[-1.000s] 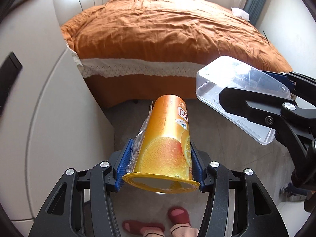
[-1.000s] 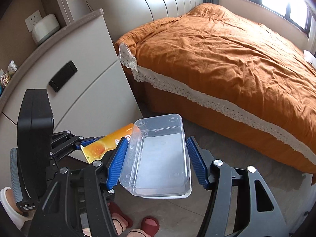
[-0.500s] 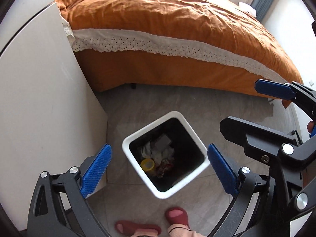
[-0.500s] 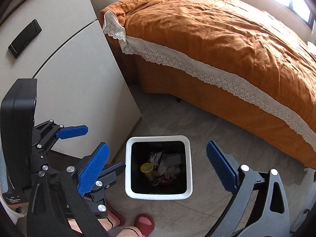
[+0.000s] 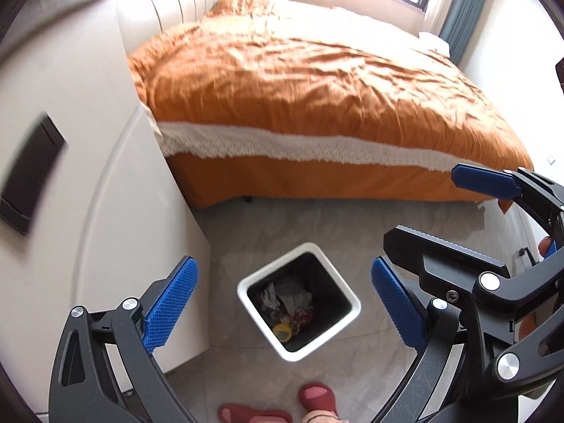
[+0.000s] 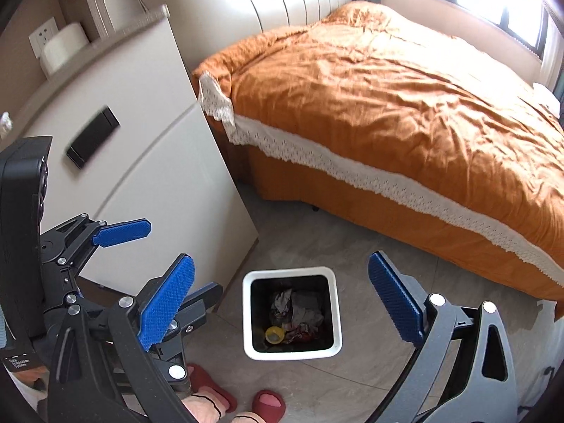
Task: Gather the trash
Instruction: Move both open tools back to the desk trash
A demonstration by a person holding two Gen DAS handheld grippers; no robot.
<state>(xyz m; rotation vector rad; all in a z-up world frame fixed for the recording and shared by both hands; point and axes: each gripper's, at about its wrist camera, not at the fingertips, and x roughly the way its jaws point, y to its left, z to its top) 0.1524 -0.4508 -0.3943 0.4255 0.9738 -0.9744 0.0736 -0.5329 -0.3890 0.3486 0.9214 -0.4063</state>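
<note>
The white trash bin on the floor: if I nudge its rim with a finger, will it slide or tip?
The trash bin looks like thin plastic with only some crumpled trash in the bottom, so probably light. On the smooth floor tiles it would likely slide; a high push at the rim might tip it.

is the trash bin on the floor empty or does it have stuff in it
Not empty. The white bin stands upright with crumpled paper and a yellow cup at its bottom, well below the rim, in both views.

Left tongs [image 5: 283, 308] and right tongs [image 6: 282, 303] gape wide, empty, angled downward
</note>
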